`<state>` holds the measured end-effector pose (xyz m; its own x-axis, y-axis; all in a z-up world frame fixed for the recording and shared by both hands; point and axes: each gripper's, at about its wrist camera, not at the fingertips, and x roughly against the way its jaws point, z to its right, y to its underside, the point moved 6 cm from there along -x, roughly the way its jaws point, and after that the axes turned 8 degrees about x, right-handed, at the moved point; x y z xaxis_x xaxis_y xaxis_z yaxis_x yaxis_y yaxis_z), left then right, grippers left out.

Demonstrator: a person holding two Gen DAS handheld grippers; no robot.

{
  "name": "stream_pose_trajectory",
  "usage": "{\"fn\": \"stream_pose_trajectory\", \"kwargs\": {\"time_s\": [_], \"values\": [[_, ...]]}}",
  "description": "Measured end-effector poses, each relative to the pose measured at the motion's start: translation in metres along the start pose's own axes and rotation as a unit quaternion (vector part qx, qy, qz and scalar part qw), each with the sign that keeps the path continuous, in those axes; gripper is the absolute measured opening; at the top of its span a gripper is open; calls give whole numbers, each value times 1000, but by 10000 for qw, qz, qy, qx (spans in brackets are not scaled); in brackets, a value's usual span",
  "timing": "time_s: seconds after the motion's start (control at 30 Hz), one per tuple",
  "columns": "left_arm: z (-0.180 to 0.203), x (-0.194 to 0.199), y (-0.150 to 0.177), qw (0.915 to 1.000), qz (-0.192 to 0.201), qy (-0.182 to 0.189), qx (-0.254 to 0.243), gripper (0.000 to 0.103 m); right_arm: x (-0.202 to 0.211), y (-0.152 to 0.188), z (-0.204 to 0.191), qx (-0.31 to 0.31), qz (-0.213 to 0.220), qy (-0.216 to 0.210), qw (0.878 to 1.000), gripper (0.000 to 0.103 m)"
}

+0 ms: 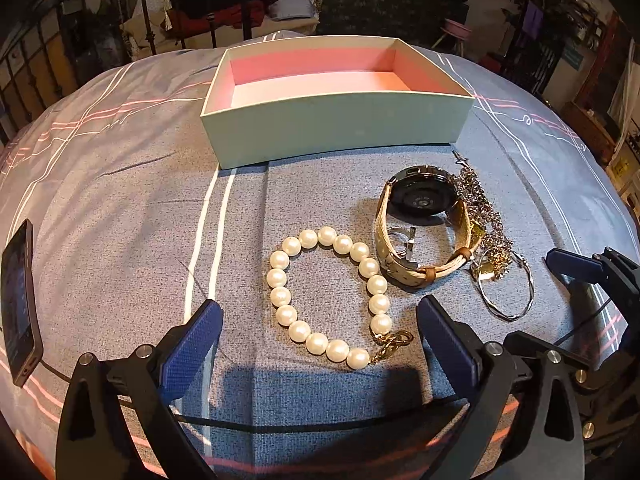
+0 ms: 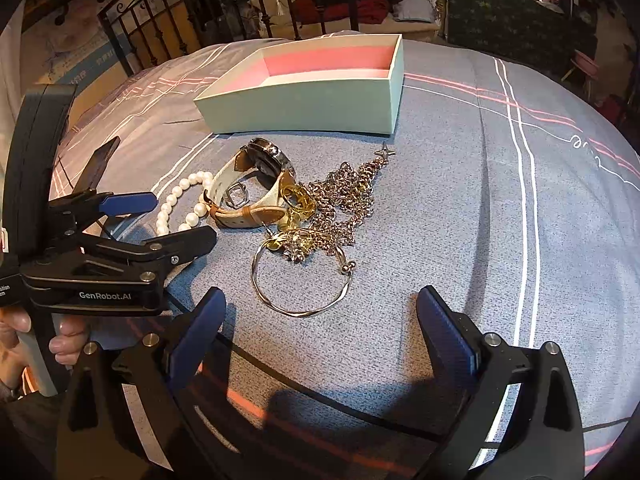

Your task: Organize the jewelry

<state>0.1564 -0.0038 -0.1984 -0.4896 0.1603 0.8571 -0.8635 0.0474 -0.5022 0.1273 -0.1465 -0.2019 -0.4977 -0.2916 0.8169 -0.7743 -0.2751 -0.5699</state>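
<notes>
Here both the left gripper (image 1: 320, 320) and right gripper (image 2: 322, 314) gape empty; a phone (image 1: 18, 304) lies left, the watch (image 1: 424, 224) touches the pearl bracelet (image 1: 328, 296).

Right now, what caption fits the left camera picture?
Open left gripper over a pearl bracelet, empty box behind.

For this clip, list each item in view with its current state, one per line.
Box: open, nothing visible inside.
Pearl bracelet: flat on the bedspread, outside the box.
Watch: on its side, strap buckled.
Chains: tangled heap.
Bangle: flat, partly under the heap.
Left claw: open.
Right claw: open.
</notes>
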Motion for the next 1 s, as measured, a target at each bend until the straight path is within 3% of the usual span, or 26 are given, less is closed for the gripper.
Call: {"fn": "stream_pose_trajectory", "kwargs": {"time_s": [0.1, 0.17, 0.33, 0.43, 0.53, 0.6, 0.63, 1.0], "values": [[2, -3, -3, 9999, -38, 48, -79, 95, -4, -3, -4, 74, -20, 9, 10000, 95], [3, -3, -5, 9998, -46, 143, -96, 88, -7, -6, -7, 96, -11, -12, 10000, 95], [11, 6, -5, 9992, 102, 264, -276, 46, -10, -9, -12, 217, -33, 86, 9997, 95], [10, 11, -3, 9988, 196, 376, -227, 30, -11, -10, -15, 262, -39, 136, 9996, 95], [7, 14, -2, 9986, 199, 470, -107, 26, -12, -11, -16, 345, -42, 181, 9992, 85], [7, 16, -3, 9984, 194, 535, -34, 25, -10, -11, -17, 373, -5, 238, 9990, 71], [7, 17, -3, 9983, 196, 557, -7, 25, -8, -12, -16, 374, 32, 221, 9990, 58], [13, 40, -6, 9973, 428, 587, -57, 25, 9, -12, -14, 277, 257, 237, 9990, 55]]}}
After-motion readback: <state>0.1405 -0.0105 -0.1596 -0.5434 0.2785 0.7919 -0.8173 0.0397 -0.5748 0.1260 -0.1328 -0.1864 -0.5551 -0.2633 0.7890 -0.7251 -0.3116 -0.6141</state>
